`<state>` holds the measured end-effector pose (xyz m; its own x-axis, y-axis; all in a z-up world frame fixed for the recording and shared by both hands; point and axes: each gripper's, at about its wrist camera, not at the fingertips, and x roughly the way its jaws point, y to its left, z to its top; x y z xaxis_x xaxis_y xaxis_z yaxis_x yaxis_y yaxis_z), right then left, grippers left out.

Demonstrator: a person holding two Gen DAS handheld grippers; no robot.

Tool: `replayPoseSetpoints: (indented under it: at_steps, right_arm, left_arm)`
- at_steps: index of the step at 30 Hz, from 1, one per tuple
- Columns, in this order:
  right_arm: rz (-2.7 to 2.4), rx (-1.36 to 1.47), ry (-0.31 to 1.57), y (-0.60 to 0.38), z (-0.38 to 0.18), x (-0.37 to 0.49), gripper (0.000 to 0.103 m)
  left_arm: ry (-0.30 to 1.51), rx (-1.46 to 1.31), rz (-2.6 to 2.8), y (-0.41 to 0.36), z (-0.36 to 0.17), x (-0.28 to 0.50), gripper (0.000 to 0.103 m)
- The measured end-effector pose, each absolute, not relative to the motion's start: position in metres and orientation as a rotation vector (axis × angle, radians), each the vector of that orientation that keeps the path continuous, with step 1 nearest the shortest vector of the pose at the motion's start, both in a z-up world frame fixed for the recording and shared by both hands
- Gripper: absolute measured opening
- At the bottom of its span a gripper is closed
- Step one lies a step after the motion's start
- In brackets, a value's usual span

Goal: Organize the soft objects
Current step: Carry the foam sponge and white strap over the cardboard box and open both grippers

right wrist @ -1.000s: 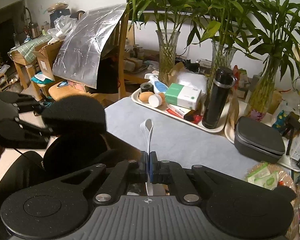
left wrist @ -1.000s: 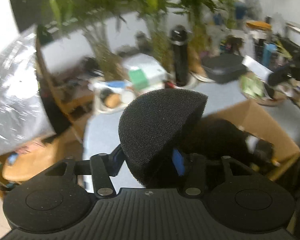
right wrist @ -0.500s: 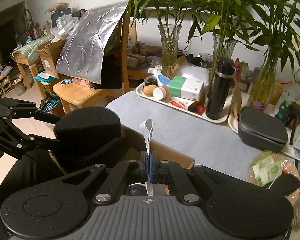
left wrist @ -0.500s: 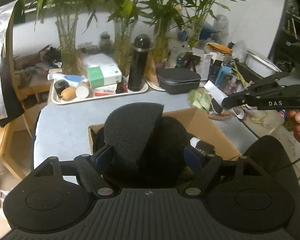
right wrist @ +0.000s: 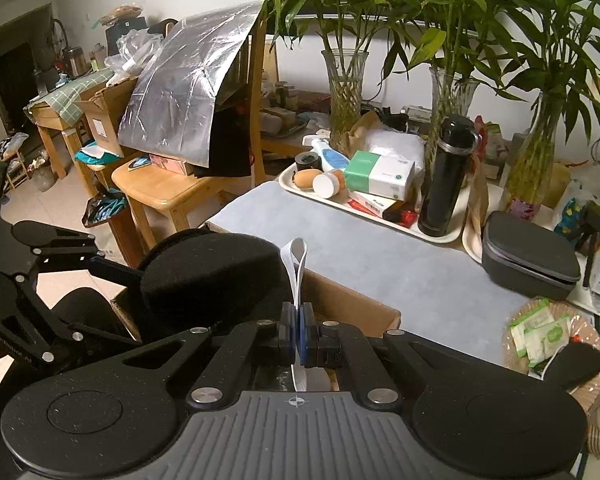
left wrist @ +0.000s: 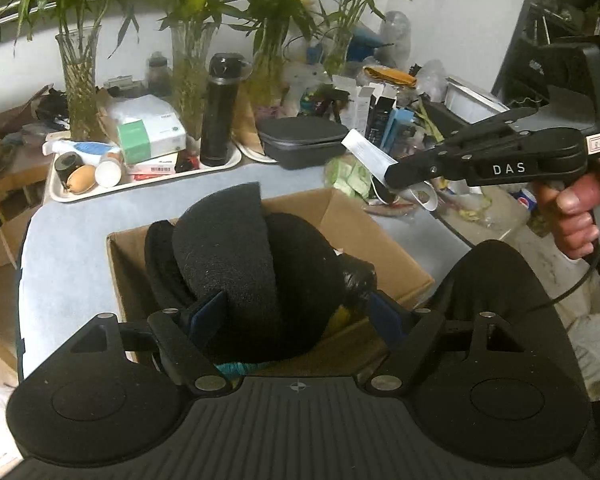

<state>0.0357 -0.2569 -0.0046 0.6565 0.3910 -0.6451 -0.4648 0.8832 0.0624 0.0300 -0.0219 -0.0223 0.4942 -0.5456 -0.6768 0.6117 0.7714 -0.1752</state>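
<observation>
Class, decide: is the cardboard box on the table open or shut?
Open. The cardboard box has its flap standing up, and the black foam half-dome sticks out of its top.

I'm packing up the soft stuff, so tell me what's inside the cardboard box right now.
The cardboard box holds black foam pieces: a half-dome foam pad stands on top of a larger black foam mass. They cover the box bottom, so anything underneath cannot be seen.

L claw (left wrist: pixel 292 316): jaws just opened, wide | R claw (right wrist: pixel 299 334): clamped tight
</observation>
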Motion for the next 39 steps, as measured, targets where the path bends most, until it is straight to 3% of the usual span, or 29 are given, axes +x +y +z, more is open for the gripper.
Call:
replayPoseSetpoints:
  at_steps: [13, 24, 33, 35, 37, 39]
  right_arm:
    - [0.399, -0.004, 0.783, -0.263, -0.013, 0.046, 0.004]
    - [0.359, 0.072, 0.823, -0.257, -0.009, 0.067, 0.004]
    - [0.289, 0.113, 0.930, -0.252, -0.036, 0.095, 0.008]
    - [0.287, 0.149, 0.951, -0.255, -0.045, 0.100, 0.031]
    - [0.288, 0.152, 0.938, -0.254, -0.048, 0.099, 0.080]
    - [0.277, 0.112, 0.908, -0.251, -0.047, 0.093, 0.097]
  left_arm:
    - [0.777, 0.242, -0.469, -0.006, -0.005, 0.017, 0.078]
    - [0.799, 0.235, -0.397, 0.006, -0.007, 0.019, 0.078]
    - [0.817, 0.202, -0.373, 0.013, -0.008, 0.024, 0.078]
    - [0.824, 0.190, -0.372, 0.014, -0.008, 0.025, 0.078]
    - [0.825, 0.178, -0.365, 0.016, -0.007, 0.025, 0.078]
    - [0.822, 0.165, -0.363, 0.018, -0.006, 0.024, 0.078]
